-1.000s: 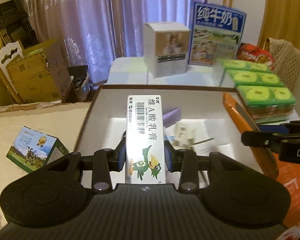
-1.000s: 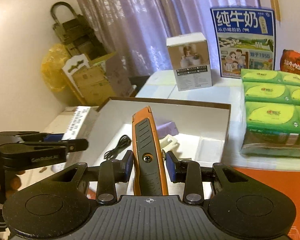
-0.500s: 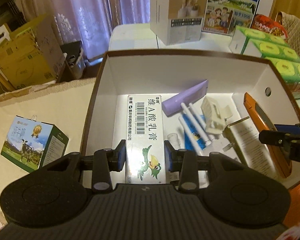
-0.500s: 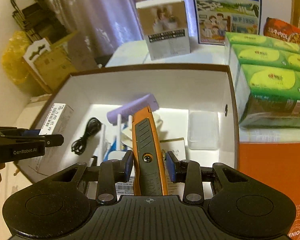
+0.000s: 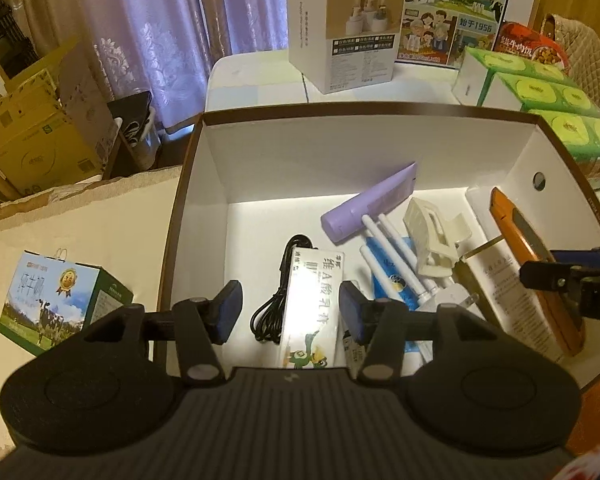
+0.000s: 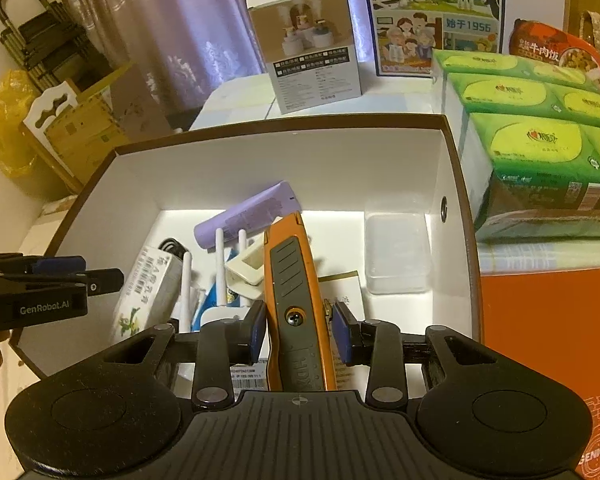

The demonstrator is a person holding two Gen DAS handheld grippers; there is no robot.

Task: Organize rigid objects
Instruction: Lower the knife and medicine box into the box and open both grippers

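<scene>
At the lower left of the left wrist view a small milk carton (image 5: 60, 304) with a cow picture stands on the pale surface outside the box. To its right, filling the middle of the frame, sits the white storage box (image 5: 300, 160) with its brown rim. The left gripper (image 5: 290, 314) hangs low in the frame over the box's near end; its jaws are opening, and the white ointment box (image 5: 314, 308) with the green bird lies between them on the box floor, the pads clear of its sides, released. A black cable (image 5: 276, 300) lies coiled just left of that carton. Further right are a purple tube (image 5: 370, 204), white swab sticks (image 5: 384, 248), a cream hair clip (image 5: 432, 240) and a beige carton (image 5: 508, 300). In the right wrist view, the right gripper (image 6: 298, 332) at lower centre is clenched on the orange utility knife (image 6: 292, 276), whose tip points up the frame into the box, above the other items. Right of it, a clear plastic case (image 6: 396, 252) rests against the box's right wall, and green tissue packs (image 6: 540, 152) stand outside at the right edge.
</scene>
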